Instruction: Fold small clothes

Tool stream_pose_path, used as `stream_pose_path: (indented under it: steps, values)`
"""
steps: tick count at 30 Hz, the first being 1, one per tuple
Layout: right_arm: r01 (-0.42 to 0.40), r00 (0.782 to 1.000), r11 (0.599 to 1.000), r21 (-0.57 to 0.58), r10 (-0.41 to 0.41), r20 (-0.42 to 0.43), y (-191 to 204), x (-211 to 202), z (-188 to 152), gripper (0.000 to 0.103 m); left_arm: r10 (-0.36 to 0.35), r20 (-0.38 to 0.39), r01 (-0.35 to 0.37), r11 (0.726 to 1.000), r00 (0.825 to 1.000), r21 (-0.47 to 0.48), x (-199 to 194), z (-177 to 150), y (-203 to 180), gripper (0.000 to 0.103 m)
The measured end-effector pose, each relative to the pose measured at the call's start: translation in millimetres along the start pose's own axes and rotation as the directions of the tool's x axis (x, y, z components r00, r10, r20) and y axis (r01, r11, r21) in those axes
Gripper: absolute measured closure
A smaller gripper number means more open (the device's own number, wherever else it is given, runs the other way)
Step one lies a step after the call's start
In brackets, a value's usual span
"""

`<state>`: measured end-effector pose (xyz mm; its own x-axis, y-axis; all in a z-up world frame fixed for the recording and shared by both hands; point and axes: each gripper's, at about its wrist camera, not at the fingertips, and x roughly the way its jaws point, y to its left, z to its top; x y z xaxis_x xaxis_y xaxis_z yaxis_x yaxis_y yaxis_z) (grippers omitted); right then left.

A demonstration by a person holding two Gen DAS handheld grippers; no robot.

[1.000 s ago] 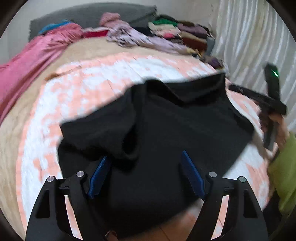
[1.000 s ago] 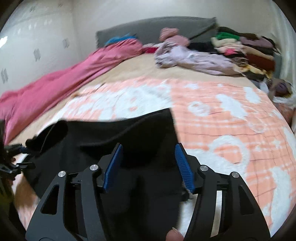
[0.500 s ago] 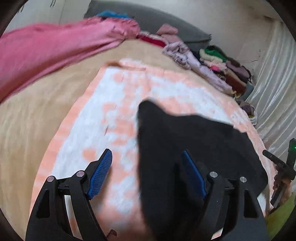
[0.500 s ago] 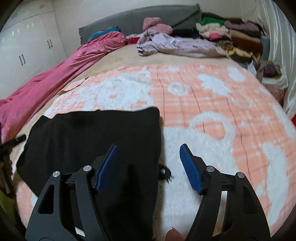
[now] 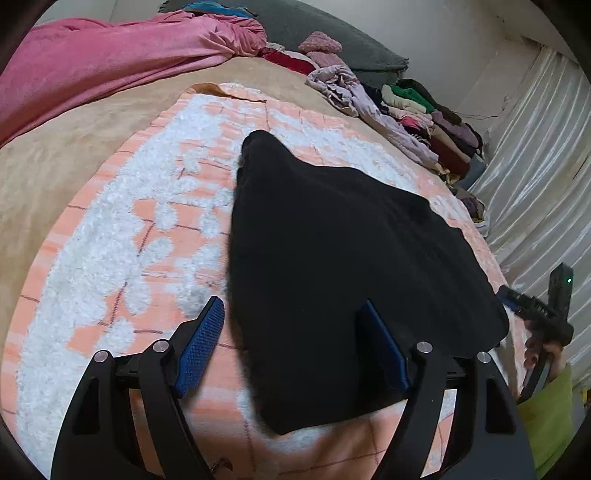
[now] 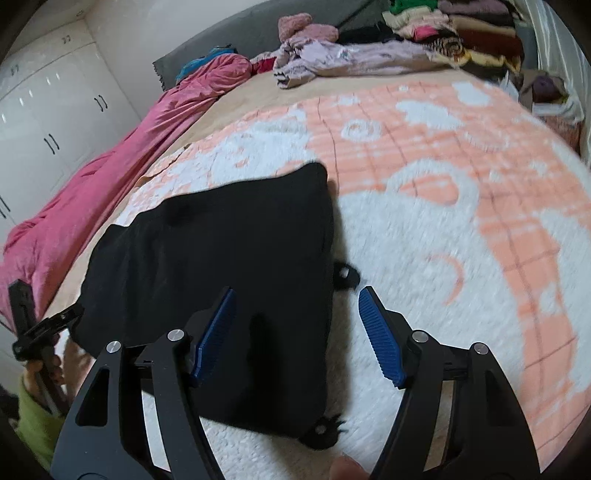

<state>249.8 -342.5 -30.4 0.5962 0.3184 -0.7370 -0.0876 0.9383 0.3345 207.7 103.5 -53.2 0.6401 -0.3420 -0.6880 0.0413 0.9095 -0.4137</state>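
Observation:
A black garment lies flat on the peach-and-white blanket, tapering to a point at its far end. My left gripper hovers low over the garment's near left edge, jaws closing, with cloth under the right finger and blanket under the left; the pads press on nothing. In the right wrist view the garment fills the left half. My right gripper is open astride its right edge, where small black tabs stick out. Each gripper shows in the other's view, the right gripper and the left gripper, each held by a green-sleeved hand.
A pink quilt runs along the bed's far left side. Lilac clothes and a stack of folded clothes sit at the head by a grey headboard. White curtain on the right, white wardrobe on the left.
The rumpled garment now lies smooth and flat. My left gripper has swung to its left edge, my right gripper to its right edge, and the right jaws have spread a little wider.

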Motion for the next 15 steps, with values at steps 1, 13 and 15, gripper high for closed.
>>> stream_pose_path:
  steps: [1,13,15]
  values:
    - [-0.011,1.0,1.0,0.012,0.011,-0.009,0,1,-4,0.043,0.001,0.005,-0.001,1.0,1.0,0.006,-1,0,-1,0.037]
    - [-0.035,0.999,0.998,0.047,0.037,-0.023,0,3,-19,0.076,-0.078,-0.017,0.076,0.993,0.997,-0.092,2,-4,12,0.064]
    - [-0.031,0.999,0.998,0.045,0.032,-0.023,0,2,-20,0.083,-0.089,-0.015,0.087,0.991,0.996,-0.1,1,-5,10,0.076]
